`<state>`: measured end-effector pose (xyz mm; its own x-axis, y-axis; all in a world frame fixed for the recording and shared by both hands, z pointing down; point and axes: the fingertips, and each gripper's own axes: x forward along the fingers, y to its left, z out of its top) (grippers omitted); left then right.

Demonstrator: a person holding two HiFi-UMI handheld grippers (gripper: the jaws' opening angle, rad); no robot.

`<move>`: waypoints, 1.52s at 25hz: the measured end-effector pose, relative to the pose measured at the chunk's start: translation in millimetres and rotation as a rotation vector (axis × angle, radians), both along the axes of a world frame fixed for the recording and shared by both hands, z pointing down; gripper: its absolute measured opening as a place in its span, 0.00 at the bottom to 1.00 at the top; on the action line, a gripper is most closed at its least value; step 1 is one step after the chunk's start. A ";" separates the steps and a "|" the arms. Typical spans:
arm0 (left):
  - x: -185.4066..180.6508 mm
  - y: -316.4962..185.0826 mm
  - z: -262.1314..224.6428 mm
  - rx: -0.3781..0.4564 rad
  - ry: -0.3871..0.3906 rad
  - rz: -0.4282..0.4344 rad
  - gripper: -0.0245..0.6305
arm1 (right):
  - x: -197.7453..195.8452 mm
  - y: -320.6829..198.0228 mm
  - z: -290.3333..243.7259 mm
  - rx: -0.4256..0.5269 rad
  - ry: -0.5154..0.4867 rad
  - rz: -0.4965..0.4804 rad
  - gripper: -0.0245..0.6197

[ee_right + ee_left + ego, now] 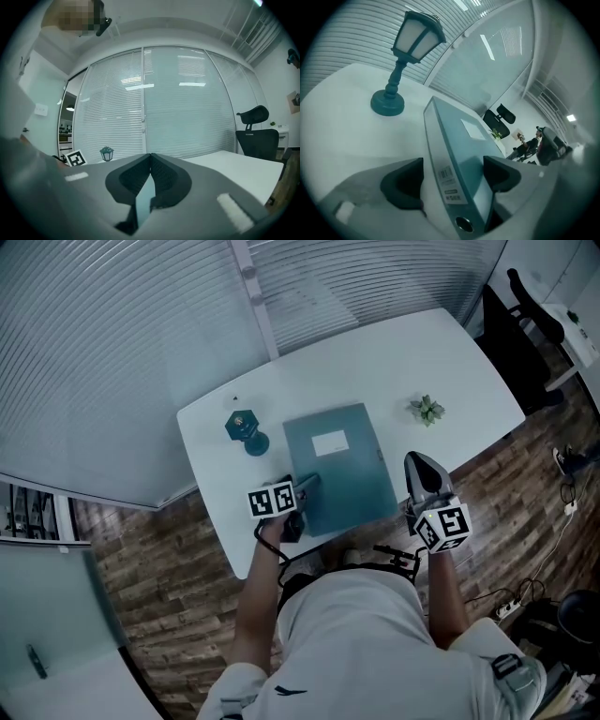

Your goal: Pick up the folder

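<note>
Toward the left edge of the bench (pixel 422 352), a small lantern ornament (pixel 246 427) stood just beside the folder's far-left corner, not touching it. At the near edge, your left tongs (pixel 307 486) were closed across the thickness of the folder (pixel 342 465) at the near end of its spine, one pad against the top cover and the other against the underside.

The step in hand was judged to be the lift. A hold at one corner of a wide, stiff binder was likely to let the far end sag or swing. You were advised to keep the pads square to the covers, raise slowly and steer the far-left corner away from the lantern. Support from the other side was also recommended.

The folder lay in the middle of the bench, its near corner reaching the near edge, and appeared flat in the head view. It was a teal lever-arch type with a white label on the cover. Its paler spine carried a barcode sticker and a finger hole at the gripped end.

Right of the folder, your right tongs (pixel 419 465) were held over the near edge, jaws pressed together on nothing. A small plant (pixel 427 410) stood farther right, well clear of the folder.
</note>
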<state>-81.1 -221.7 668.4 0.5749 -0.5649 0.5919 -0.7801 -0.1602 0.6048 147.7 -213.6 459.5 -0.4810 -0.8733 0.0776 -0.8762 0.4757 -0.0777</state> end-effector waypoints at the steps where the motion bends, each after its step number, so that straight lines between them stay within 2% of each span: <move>1: 0.2 0.0 0.3 0.004 0.000 -0.003 0.68 | -1.7 -0.4 1.2 -0.002 0.001 -0.005 0.04; 9: -0.4 0.5 0.4 0.011 0.000 -0.010 0.68 | -10.8 -9.0 13.7 -0.053 0.044 -0.037 0.06; 15: -0.8 -0.2 0.8 0.017 0.001 -0.013 0.68 | -13.4 -27.8 40.5 -0.157 0.148 -0.053 0.17; 19: -1.2 0.6 0.1 0.020 0.001 -0.010 0.68 | -23.6 -43.8 81.6 -0.319 0.168 -0.101 0.43; 23: -1.0 0.4 0.6 0.020 -0.001 -0.003 0.67 | -38.3 -60.9 131.3 -0.508 0.149 -0.154 0.57; 27: -0.5 0.5 0.2 0.024 0.003 0.000 0.67 | -45.6 -66.9 176.5 -0.640 0.224 -0.171 0.68; 29: -0.2 0.9 1.0 0.023 0.005 0.000 0.67 | -52.1 -63.4 194.0 -0.717 0.194 -0.196 0.73; 35: -0.8 0.1 1.3 0.020 0.012 0.007 0.66 | -67.7 -59.6 213.3 -0.932 -0.072 -0.255 0.73; 38: -0.4 0.1 0.8 0.013 0.021 0.023 0.65 | -69.5 -58.3 213.5 -0.955 -0.089 -0.266 0.73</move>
